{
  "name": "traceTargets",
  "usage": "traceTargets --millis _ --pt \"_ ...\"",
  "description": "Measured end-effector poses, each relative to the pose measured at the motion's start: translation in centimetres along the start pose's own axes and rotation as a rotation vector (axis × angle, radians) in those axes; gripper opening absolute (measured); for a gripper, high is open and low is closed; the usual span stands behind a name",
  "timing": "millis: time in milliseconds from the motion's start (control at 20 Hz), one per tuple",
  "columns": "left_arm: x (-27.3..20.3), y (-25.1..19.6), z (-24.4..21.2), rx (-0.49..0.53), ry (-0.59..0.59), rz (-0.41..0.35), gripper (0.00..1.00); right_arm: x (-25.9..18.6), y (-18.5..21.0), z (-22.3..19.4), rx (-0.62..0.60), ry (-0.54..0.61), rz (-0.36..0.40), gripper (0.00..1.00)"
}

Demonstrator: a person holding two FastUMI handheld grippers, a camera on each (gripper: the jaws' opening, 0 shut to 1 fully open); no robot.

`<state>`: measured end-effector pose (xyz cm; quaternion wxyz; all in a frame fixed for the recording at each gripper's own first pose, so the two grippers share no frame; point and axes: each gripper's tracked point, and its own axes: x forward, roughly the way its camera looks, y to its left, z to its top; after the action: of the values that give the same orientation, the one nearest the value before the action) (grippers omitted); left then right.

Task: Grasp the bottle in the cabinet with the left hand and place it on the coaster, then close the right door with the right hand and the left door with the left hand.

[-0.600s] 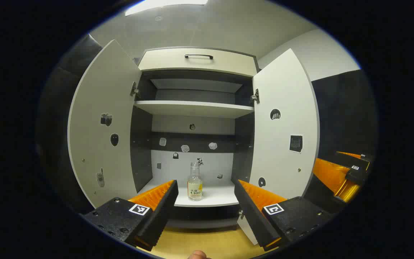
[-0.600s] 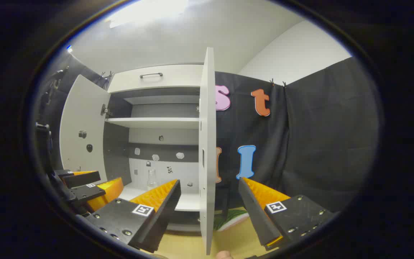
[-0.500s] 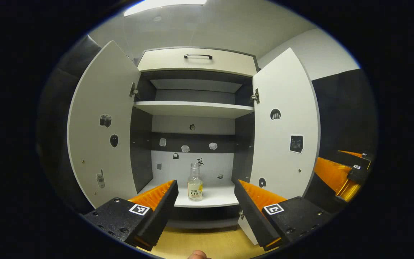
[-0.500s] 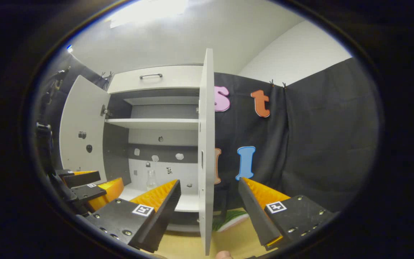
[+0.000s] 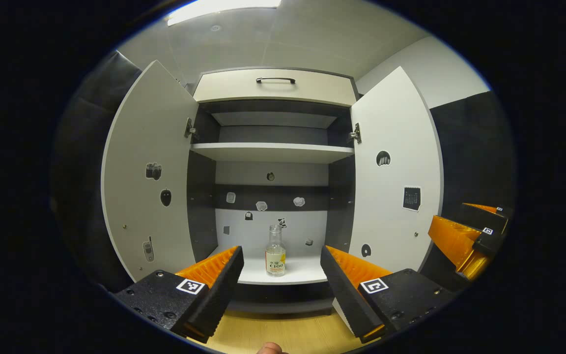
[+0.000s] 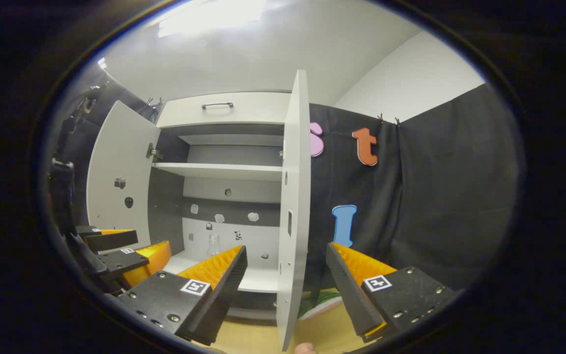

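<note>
Reaching in for the bottle, first step.

Left hand-held gripper [image 5: 279, 268] spread wide and empty, right hand-held gripper [image 6: 286, 268] likewise released; beyond, small clear glass bottle [image 5: 275, 250] upright on the white cabinet's [image 5: 273, 86] bottom shelf [image 5: 297, 270]; next, straight advance, then closing around its body.

Clear bottle [image 5: 275, 250] yellow label; white cabinet [image 5: 273, 86] doors, dark grey interior; pale wood tabletop [image 5: 283, 334]

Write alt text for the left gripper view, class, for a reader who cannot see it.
A small clear glass bottle with a yellow label stands upright on the bottom shelf of a white cabinet with both doors wide open. The left gripper, open and short of the shelf, frames the bottle.
</note>
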<state>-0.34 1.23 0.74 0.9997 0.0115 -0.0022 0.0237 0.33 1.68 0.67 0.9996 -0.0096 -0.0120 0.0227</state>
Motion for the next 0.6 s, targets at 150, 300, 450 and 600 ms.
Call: traceTargets --millis 150,300,450,600 --pt "0.1 0.1 0.0 0.002 0.001 0.003 0.99 -0.1 -0.3 0.3 0.005 -0.003 -0.007 0.98" --pt "0.4 0.1 -0.1 0.001 0.005 0.004 0.99 -0.2 -1.0 0.4 0.015 -0.006 -0.026 1.0" --pt "1.3 0.4 -0.5 0.001 0.012 0.006 0.99 0.0 -1.4 0.3 0.01 -0.007 -0.037 0.98" --pt "2.6 0.7 -1.0 0.002 0.025 0.01 0.99 -0.4 -1.6 0.2 0.006 -0.003 -0.049 0.98"
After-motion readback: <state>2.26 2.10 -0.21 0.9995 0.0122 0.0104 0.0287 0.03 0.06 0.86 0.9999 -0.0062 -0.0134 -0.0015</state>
